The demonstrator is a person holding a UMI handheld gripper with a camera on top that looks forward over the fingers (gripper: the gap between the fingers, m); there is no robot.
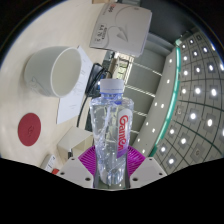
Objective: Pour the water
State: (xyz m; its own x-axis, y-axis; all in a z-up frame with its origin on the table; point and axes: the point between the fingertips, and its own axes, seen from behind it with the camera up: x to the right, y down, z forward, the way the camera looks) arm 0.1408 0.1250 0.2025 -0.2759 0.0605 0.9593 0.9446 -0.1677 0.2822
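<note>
gripper (pixel 109 165) closed on bottle (pixel 110 130), pads (pixel 92 158) pressing both sides | bottle upright, clear, capped, red label | white cup (pixel 52 70) beyond, left | red disc (pixel 31 128) left | white box (pixel 120 28) far

A clear plastic bottle (pixel 110 135) with a red label stands upright between the fingers; a white mug (pixel 52 70) lies tipped beyond.

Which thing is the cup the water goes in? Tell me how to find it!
Start at the clear water bottle standing between the gripper fingers. Look beyond it, past its cap and off to one side, to the white cup on the pale table. It is round, open-mouthed and plain white, unlike the flat red disc nearby.
</note>
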